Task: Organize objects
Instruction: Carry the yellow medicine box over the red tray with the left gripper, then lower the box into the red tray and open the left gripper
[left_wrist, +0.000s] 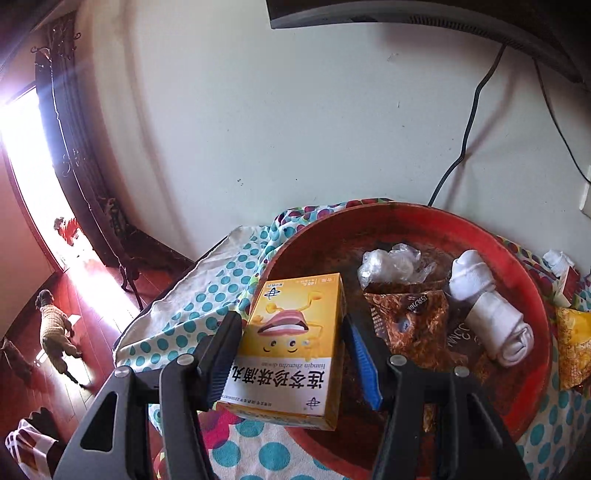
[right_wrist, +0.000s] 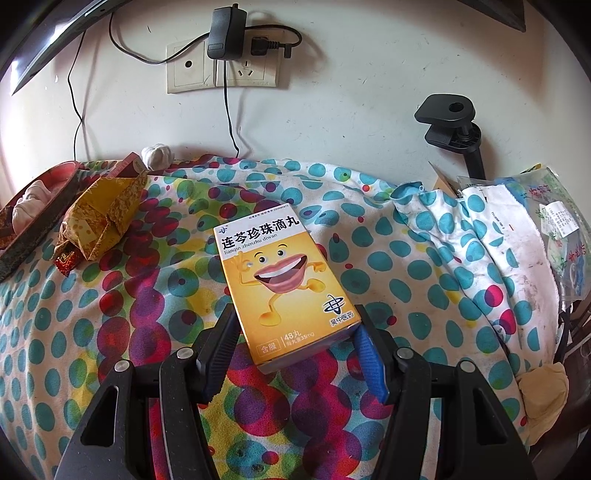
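Yellow box (right_wrist: 284, 284): "连芩珍珠滴丸", "lianqin zhenzhu diwan", "48丸" (mirrored copy, left view)

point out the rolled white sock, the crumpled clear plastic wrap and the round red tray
rolled white sock (left_wrist: 491, 314), left wrist view, middle of the roll
crumpled clear plastic wrap (left_wrist: 391, 264), left wrist view, centre of the bundle
round red tray (left_wrist: 517, 273), left wrist view, bare right rim

White wall (left_wrist: 295, 122), glaring doorway (left_wrist: 33, 177), red wood floor (left_wrist: 55, 391), wall sockets (right_wrist: 221, 66), dotted tablecloth (right_wrist: 369, 258)

Monitor (left_wrist: 406, 14) cut by top edge
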